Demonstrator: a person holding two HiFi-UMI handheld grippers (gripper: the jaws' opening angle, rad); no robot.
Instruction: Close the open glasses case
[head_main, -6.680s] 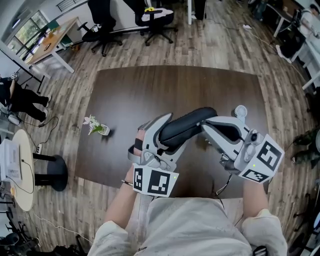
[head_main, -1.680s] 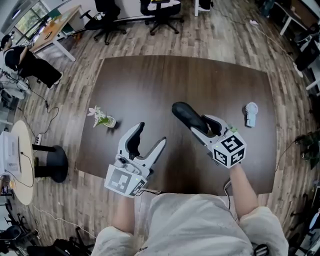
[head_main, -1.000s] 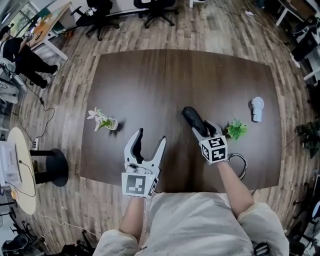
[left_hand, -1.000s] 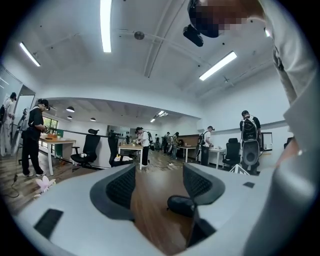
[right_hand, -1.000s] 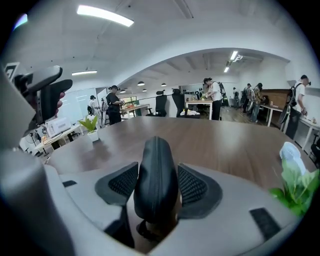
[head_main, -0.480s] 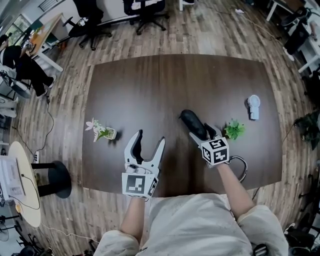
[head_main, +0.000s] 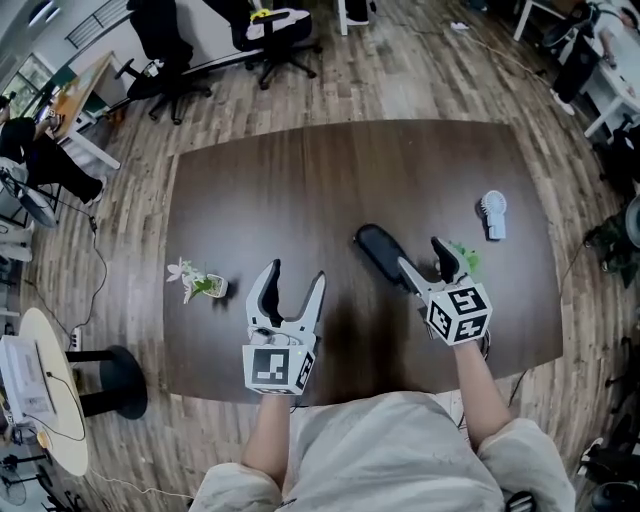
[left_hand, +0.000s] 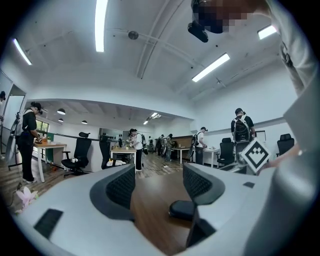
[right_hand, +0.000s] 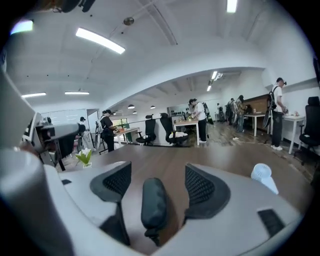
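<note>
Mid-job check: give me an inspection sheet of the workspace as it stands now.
Surface: dark brown wooden table.
Job's things: black glasses case, closed, lying on the table.
Clutter: small flower pot; green plant; white handheld fan.
Grippers: left gripper open, empty; right gripper open, jaws have just been opening, case in line between them, pads clear of it.
Cables: thin cable on the floor, left of the table.
Surroundings: office chairs, wooden floor.

Bright, even ceiling strip lights (left_hand: 100, 25), sharp frames, strong fisheye bending and dark corners.
</note>
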